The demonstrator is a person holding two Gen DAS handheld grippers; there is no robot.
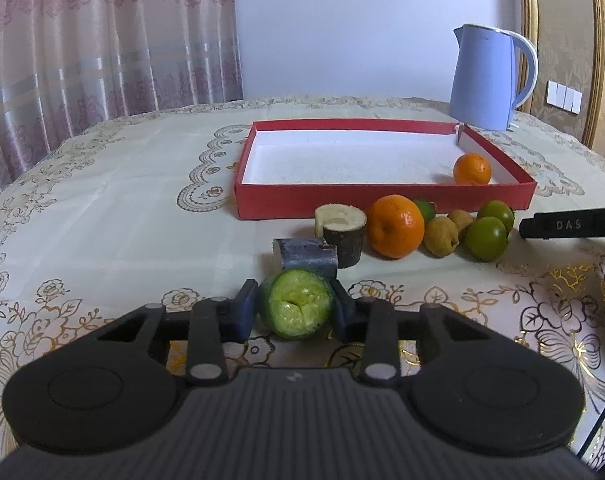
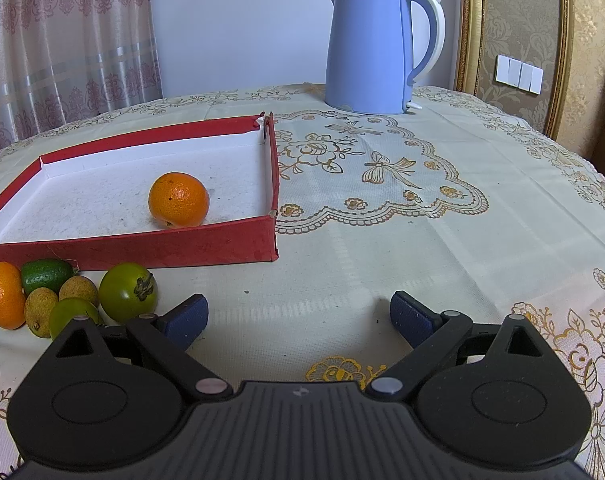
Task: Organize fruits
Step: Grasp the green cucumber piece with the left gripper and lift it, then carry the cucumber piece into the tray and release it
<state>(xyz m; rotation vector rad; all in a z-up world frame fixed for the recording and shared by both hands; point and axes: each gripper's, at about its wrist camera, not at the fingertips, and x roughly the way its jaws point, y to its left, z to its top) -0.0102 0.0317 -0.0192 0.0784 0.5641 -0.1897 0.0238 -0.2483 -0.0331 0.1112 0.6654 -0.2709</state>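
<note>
The left gripper [image 1: 296, 306] clamps the cut cucumber piece [image 1: 297, 304], long axis toward the twelve-o'clock red tray [image 1: 382, 200]; the right gripper [image 2: 298, 320] gapes empty.

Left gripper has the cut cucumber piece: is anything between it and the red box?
Yes. The left gripper is shut on the cucumber piece, and two sugarcane chunks lie directly ahead, between it and the red box. The box's near wall must also be cleared, likely by lifting over.

left gripper [image 1: 296, 306], black ribbed body; blue pads [image 1: 246, 308], silver rivets
</note>
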